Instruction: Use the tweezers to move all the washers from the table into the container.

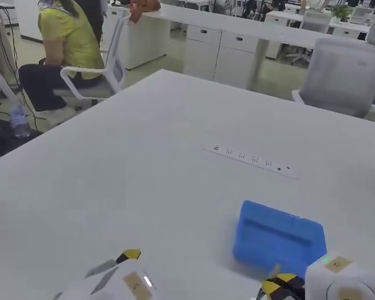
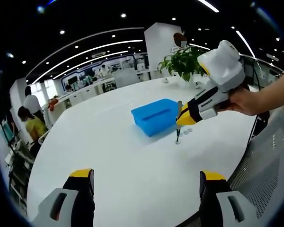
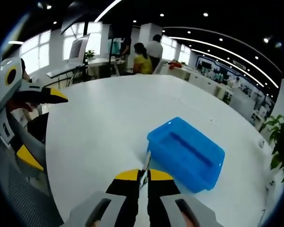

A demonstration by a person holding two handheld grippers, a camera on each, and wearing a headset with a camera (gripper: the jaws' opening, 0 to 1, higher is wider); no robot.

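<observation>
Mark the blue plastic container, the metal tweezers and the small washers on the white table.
Blue plastic container (image 1: 275, 248): head view, near side wall.
Metal tweezers (image 2: 178, 133): left gripper view, lower shaft.
Small metal washers (image 2: 188, 131): left gripper view, one washer of the cluster.

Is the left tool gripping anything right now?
No, the left tool has its jaws wide apart above the white table, with nothing between them.

Open office, white desks (image 1: 237, 28), grey mesh chair (image 1: 344, 75), ceiling strip lights (image 2: 94, 49)
</observation>
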